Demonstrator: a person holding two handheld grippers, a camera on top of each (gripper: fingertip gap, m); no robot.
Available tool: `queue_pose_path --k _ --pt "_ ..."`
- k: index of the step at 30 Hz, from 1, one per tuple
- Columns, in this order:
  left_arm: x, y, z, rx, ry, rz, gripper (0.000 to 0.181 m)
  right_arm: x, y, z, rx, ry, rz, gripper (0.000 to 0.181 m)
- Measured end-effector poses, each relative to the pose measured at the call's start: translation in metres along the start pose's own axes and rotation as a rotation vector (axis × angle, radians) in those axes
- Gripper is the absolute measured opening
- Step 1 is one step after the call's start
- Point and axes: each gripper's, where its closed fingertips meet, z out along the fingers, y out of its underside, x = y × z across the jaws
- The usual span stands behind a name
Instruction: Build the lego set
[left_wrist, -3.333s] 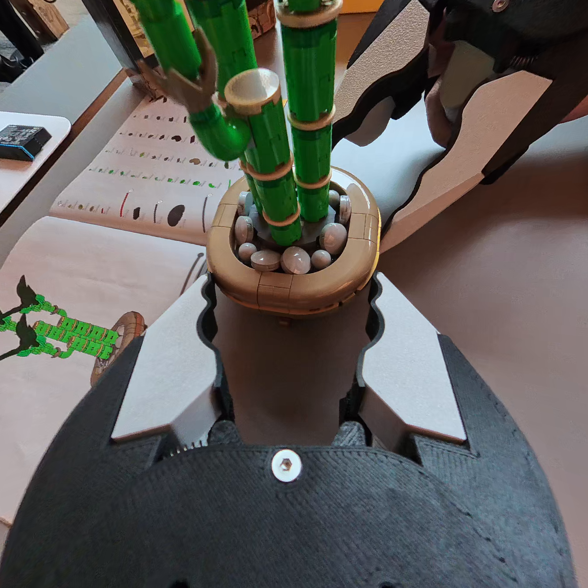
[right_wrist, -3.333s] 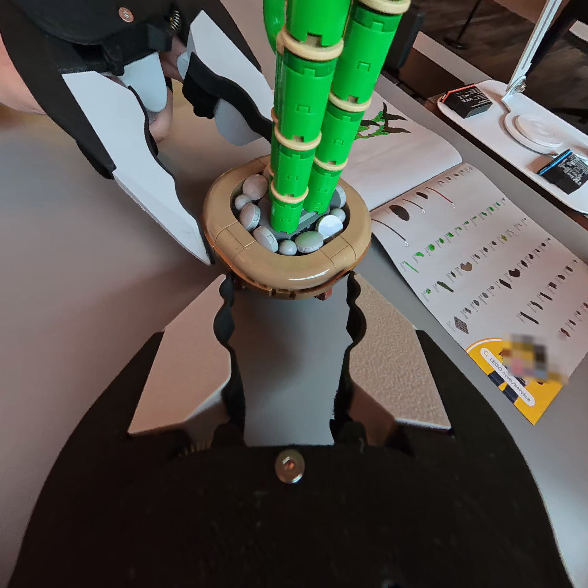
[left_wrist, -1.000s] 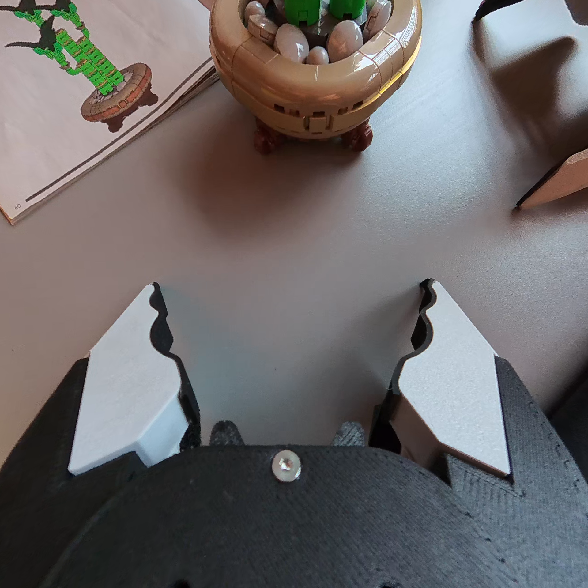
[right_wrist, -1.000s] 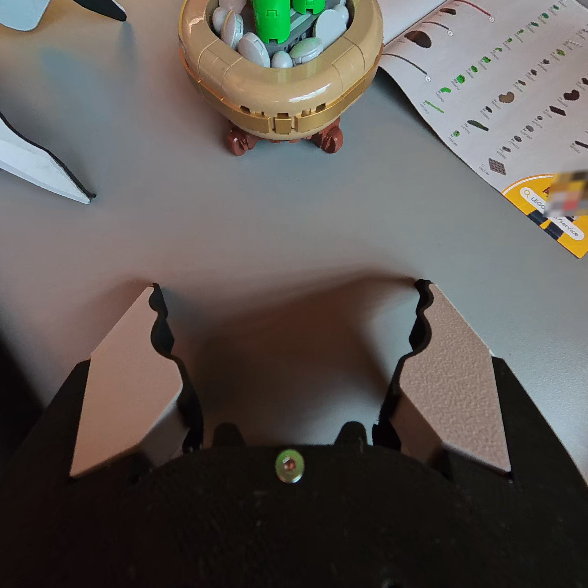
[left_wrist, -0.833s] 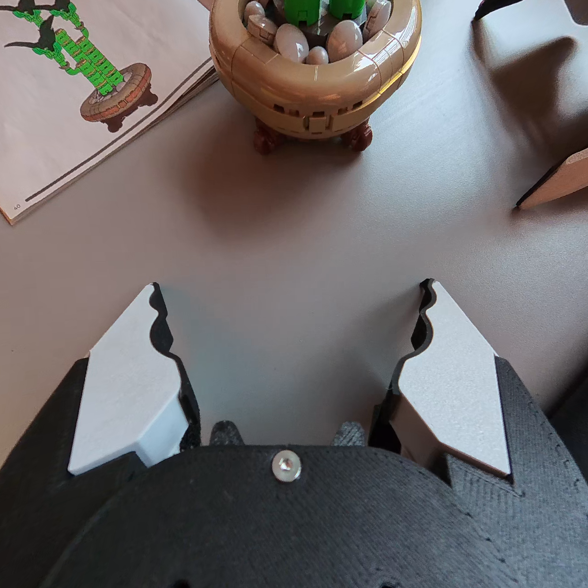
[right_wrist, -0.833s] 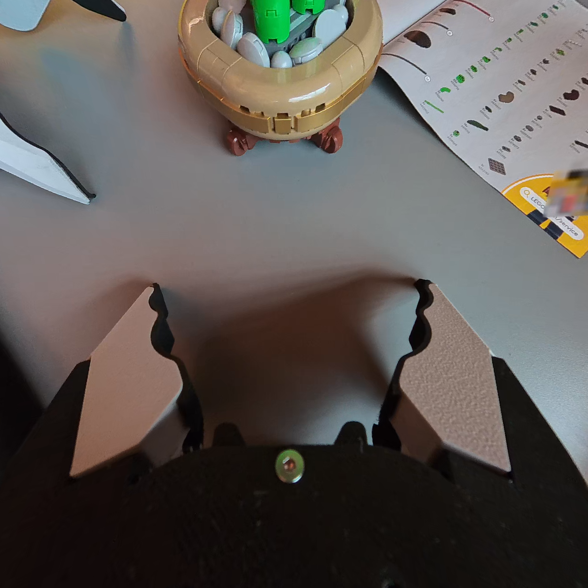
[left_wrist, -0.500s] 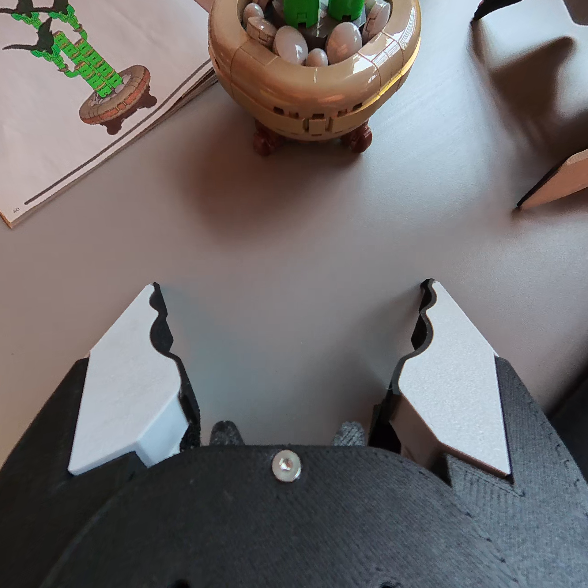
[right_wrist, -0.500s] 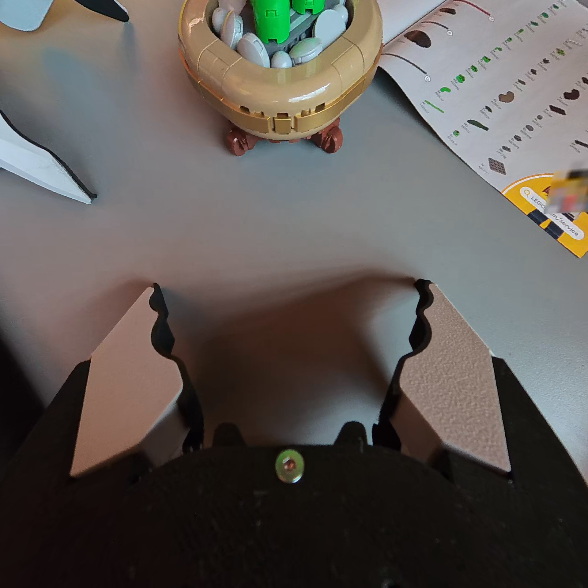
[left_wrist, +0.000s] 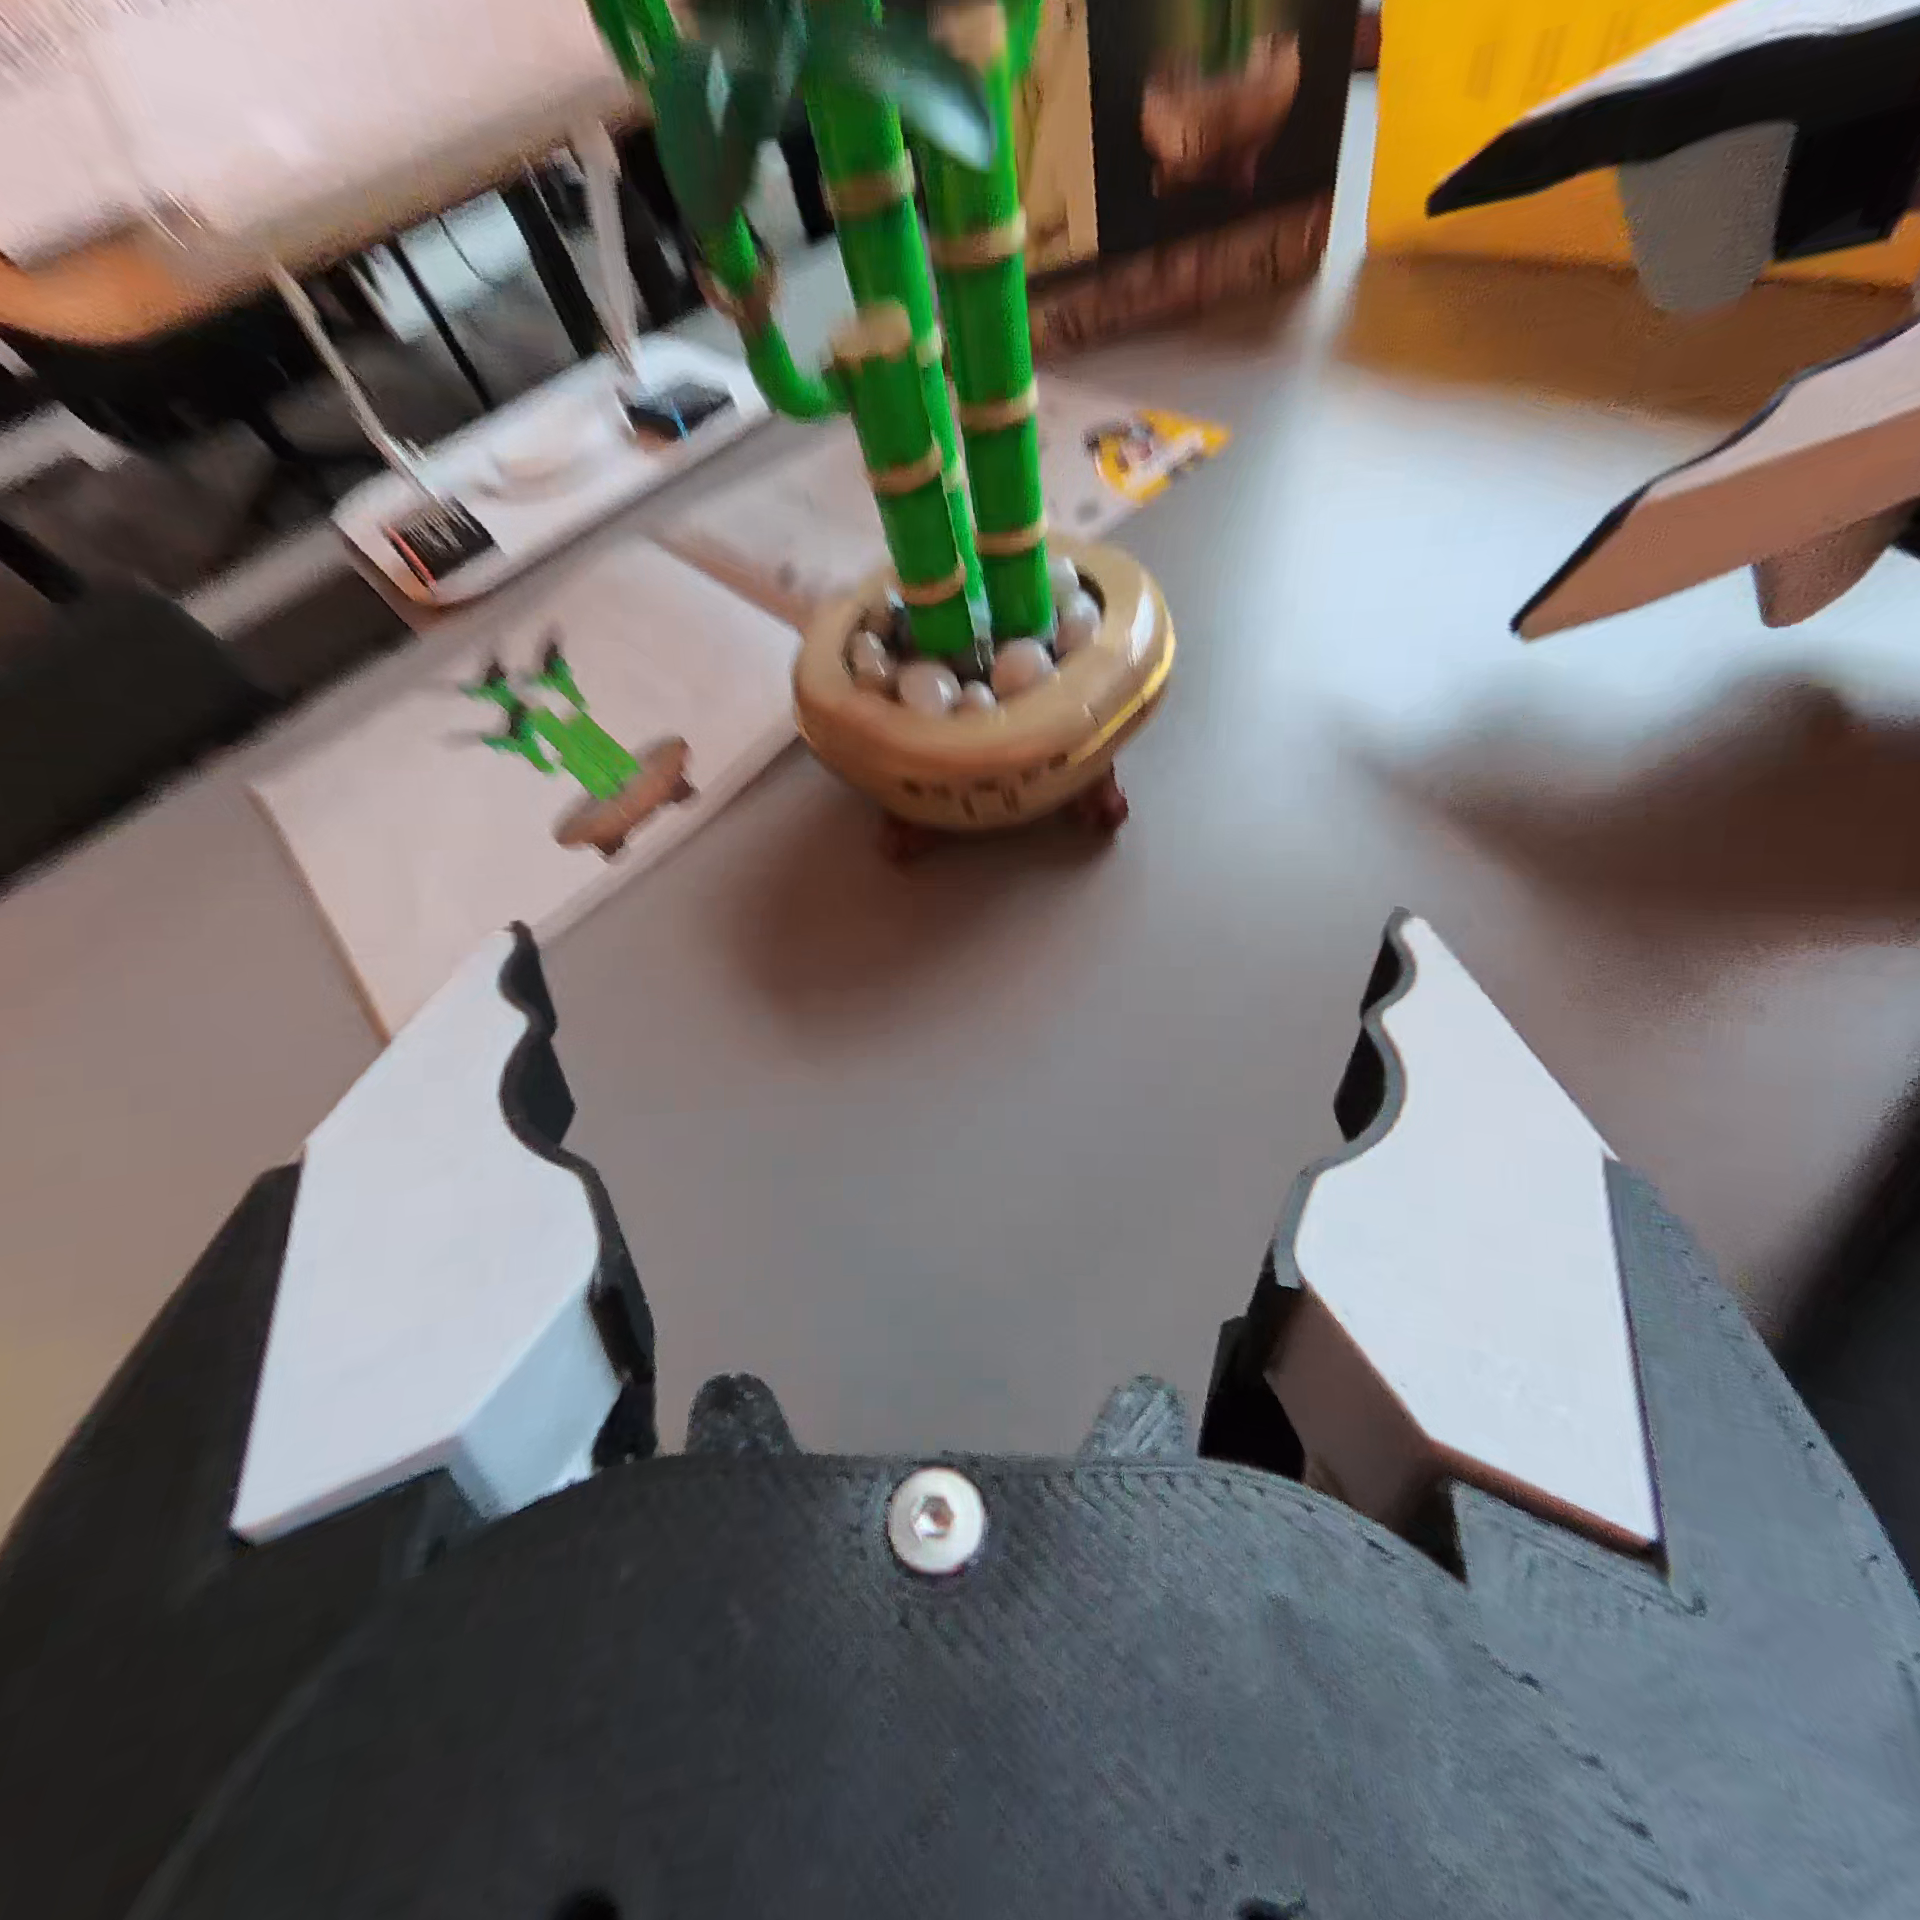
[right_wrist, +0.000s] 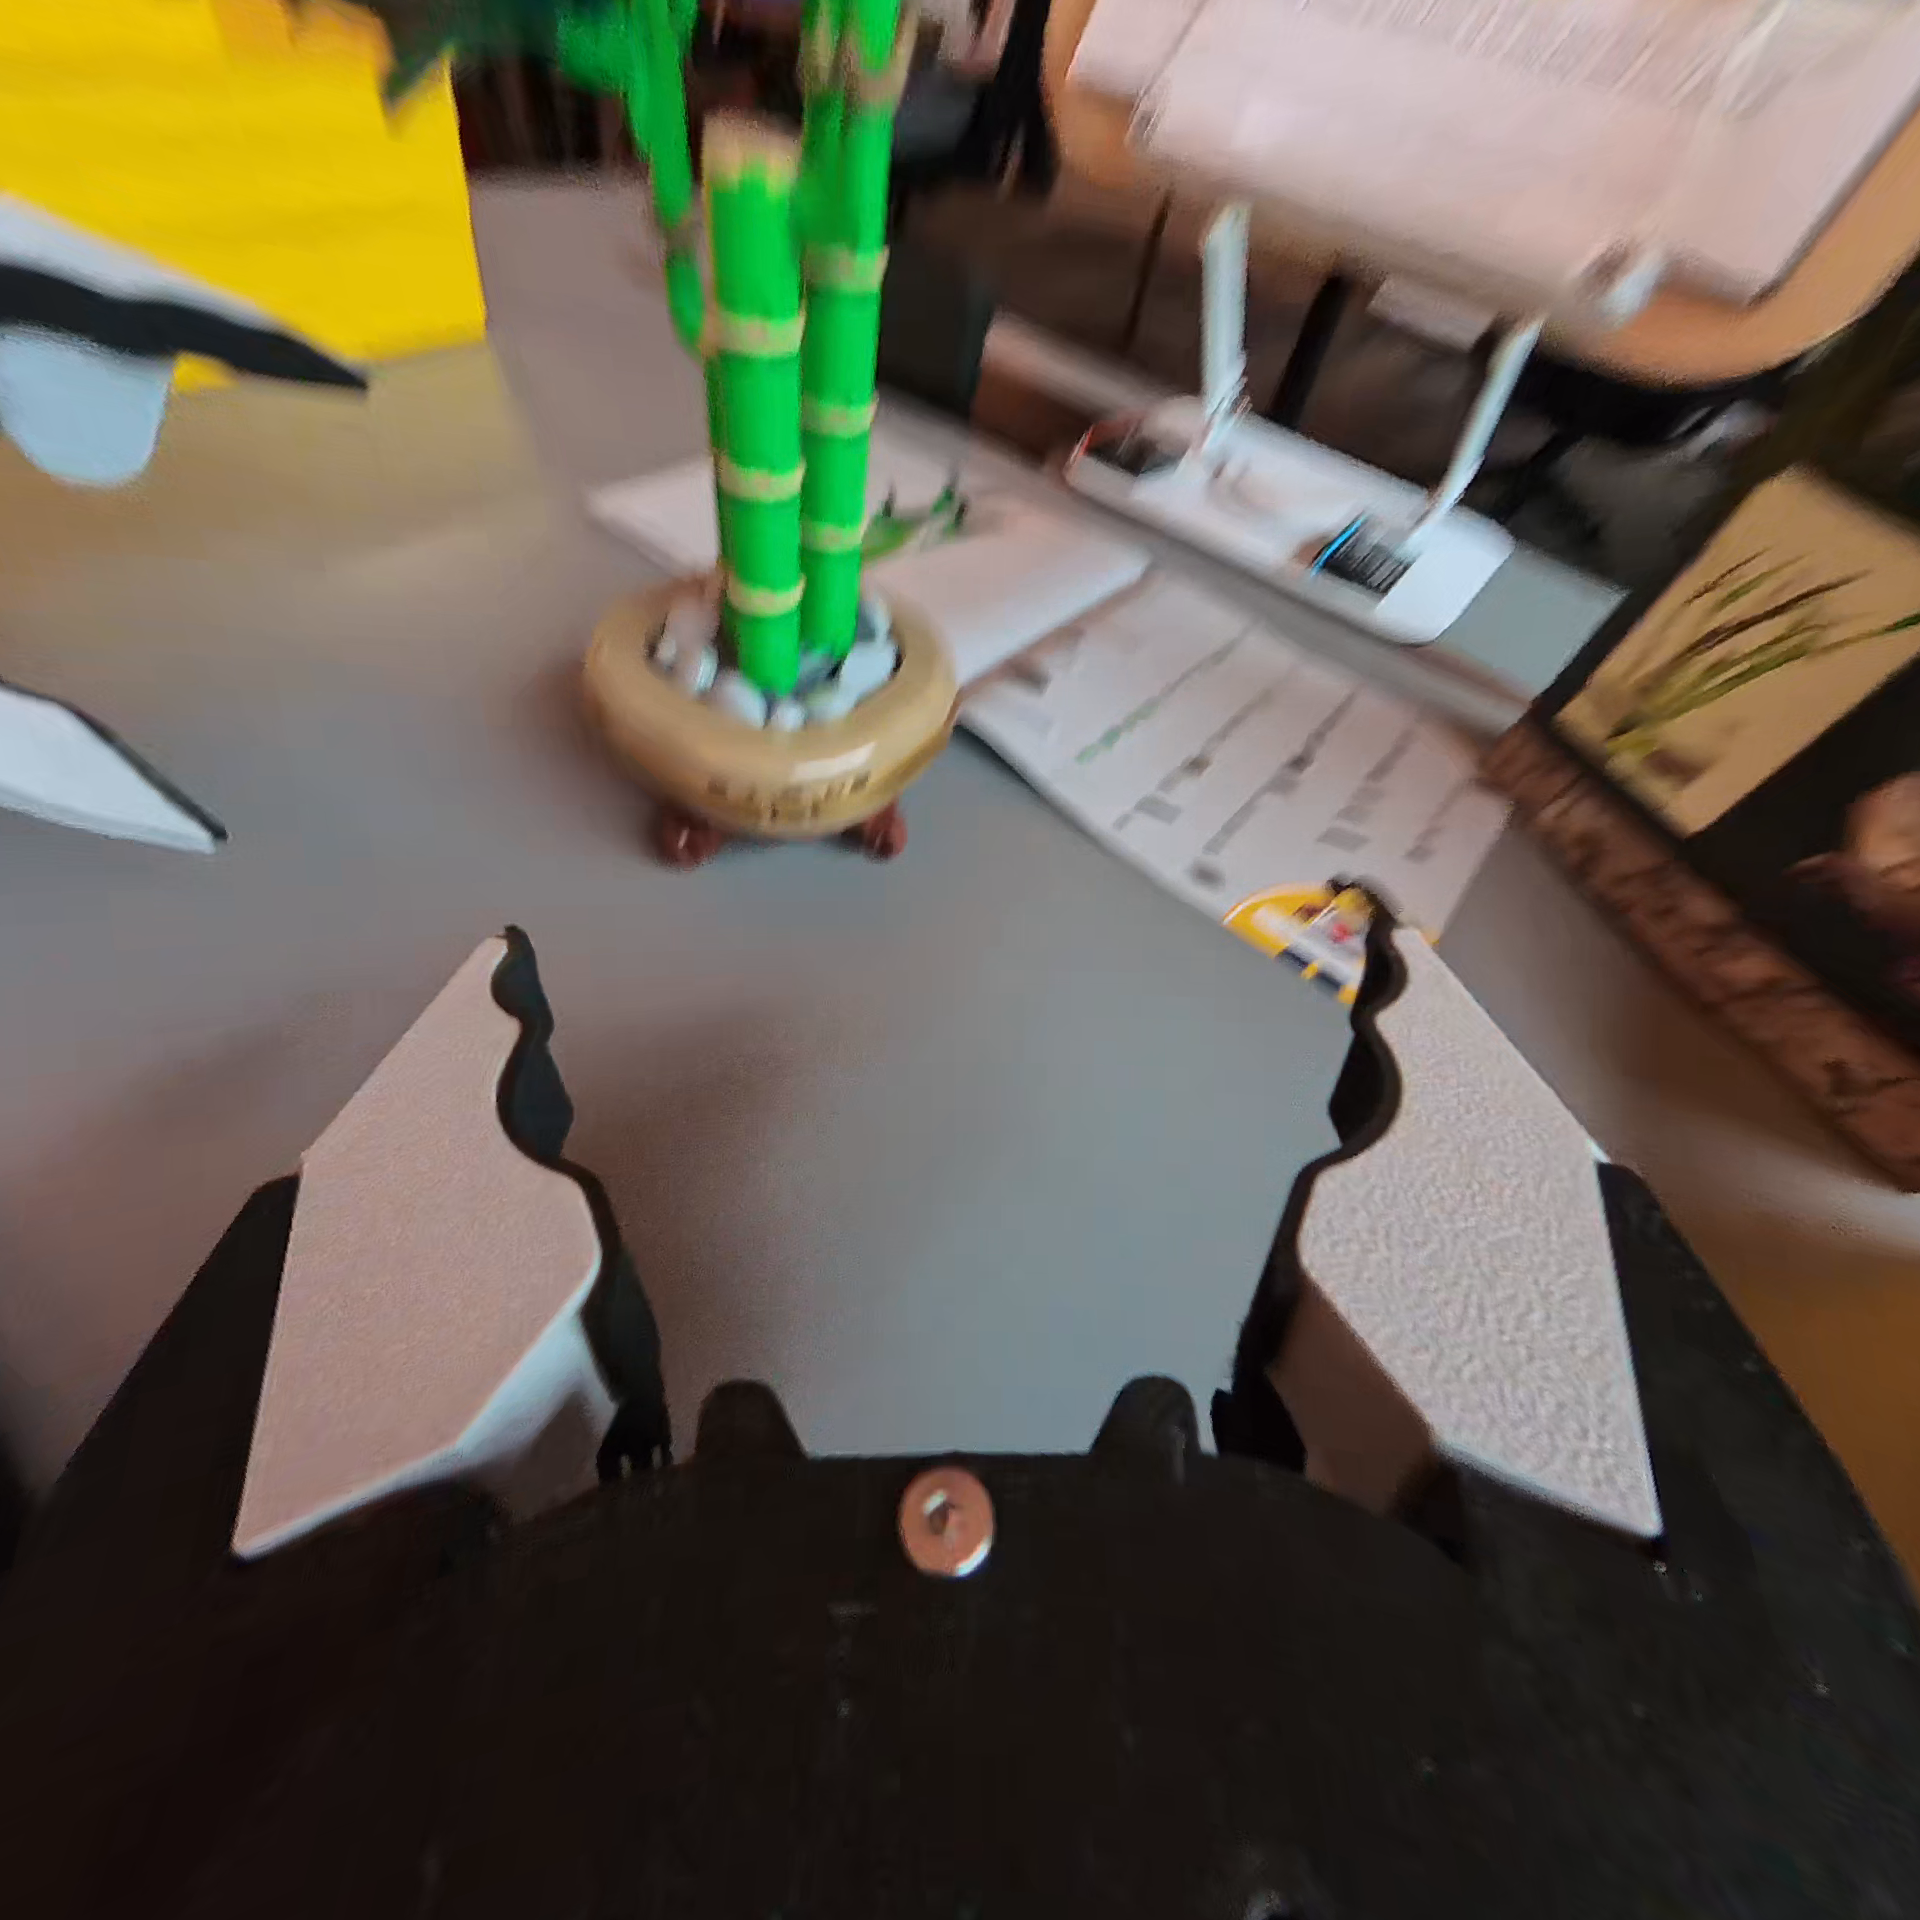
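Bright green bamboo stalks, ringed with tan bands; dark green leaves up top. Tan pot, glossy, on reddish-brown feet — pale grey pebbles inside. Grey tabletop, browner in the left wrist view. White instruction booklet printed with a green-and-brown picture; yellow corner on its far page. Left claw and right claw — off-white fingers, black wavy inner edges, black bodies. Yellow box behind, blurred.
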Motion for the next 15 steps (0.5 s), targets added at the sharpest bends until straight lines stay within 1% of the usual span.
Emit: queue_pose_path --k 2,4,5,7,10,15 --pt "-0.004 -0.014 -0.011 0.109 -0.057 0.032 0.142 0.011 -0.019 -0.014 0.13 0.067 0.014 0.144" --pt "-0.003 -0.028 -0.021 0.218 -0.073 0.046 0.136 0.018 -0.029 -0.023 0.189 0.108 0.014 0.143" --pt "-0.004 -0.032 -0.025 0.245 -0.071 0.041 0.135 0.02 -0.032 -0.026 0.209 0.121 0.01 0.143" --pt "-0.006 -0.035 -0.03 0.27 -0.065 0.014 0.133 0.021 -0.033 -0.027 0.215 0.13 0.007 0.142" --pt "-0.009 -0.031 -0.028 0.258 -0.05 -0.022 0.135 0.018 -0.025 -0.021 0.168 0.113 0.005 0.143" --pt "-0.008 -0.033 -0.029 0.274 -0.058 0.001 0.134 0.016 -0.024 -0.02 0.157 0.111 -0.012 0.142"
